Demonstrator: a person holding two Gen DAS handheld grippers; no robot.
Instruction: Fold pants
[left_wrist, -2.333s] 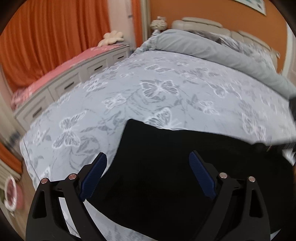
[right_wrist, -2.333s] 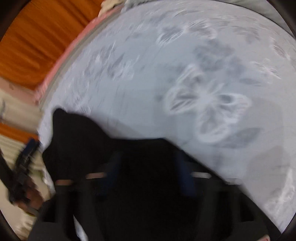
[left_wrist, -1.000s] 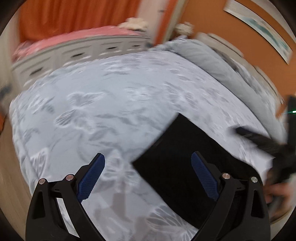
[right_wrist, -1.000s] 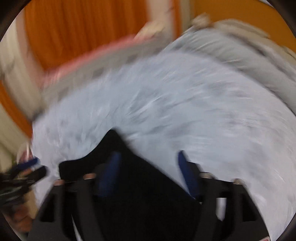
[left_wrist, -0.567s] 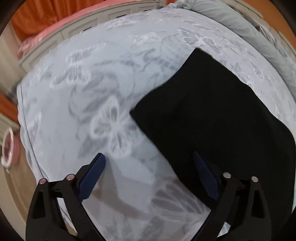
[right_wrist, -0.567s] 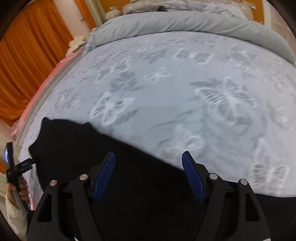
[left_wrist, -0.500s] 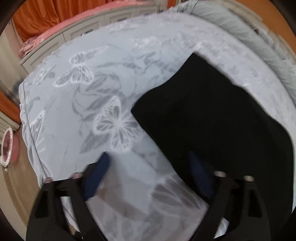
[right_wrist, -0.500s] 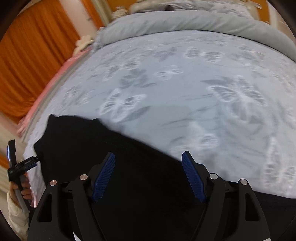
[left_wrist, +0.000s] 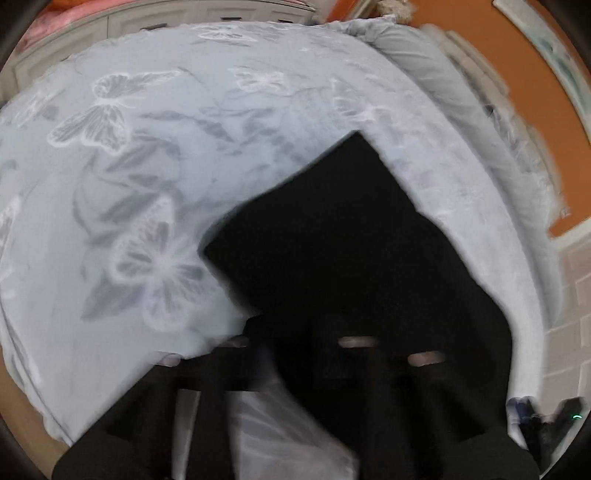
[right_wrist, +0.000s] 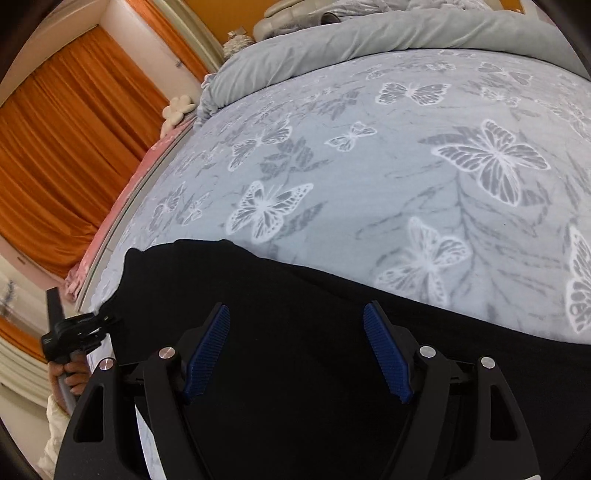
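The black pants (right_wrist: 295, 332) lie flat on a grey butterfly-print bedspread (right_wrist: 369, 166). My right gripper (right_wrist: 299, 332) is open and empty, its blue pads (right_wrist: 208, 347) hovering over the middle of the pants. In the right wrist view my left gripper (right_wrist: 107, 319) sits at the pants' left edge and looks closed on it. In the blurred left wrist view the pants (left_wrist: 351, 240) stretch away from my left gripper (left_wrist: 291, 325), whose fingers look drawn together at the near edge of the dark cloth.
A folded grey duvet (right_wrist: 369, 33) and headboard lie at the head of the bed. Orange curtains (right_wrist: 66, 140) and a pink-topped drawer bench (right_wrist: 122, 199) run along the far side. The bed edge and floor are just below the left gripper (left_wrist: 22, 387).
The left gripper has dropped onto the near edge of the pants and its jaws have drawn together. The right gripper has held over the pants, still open.
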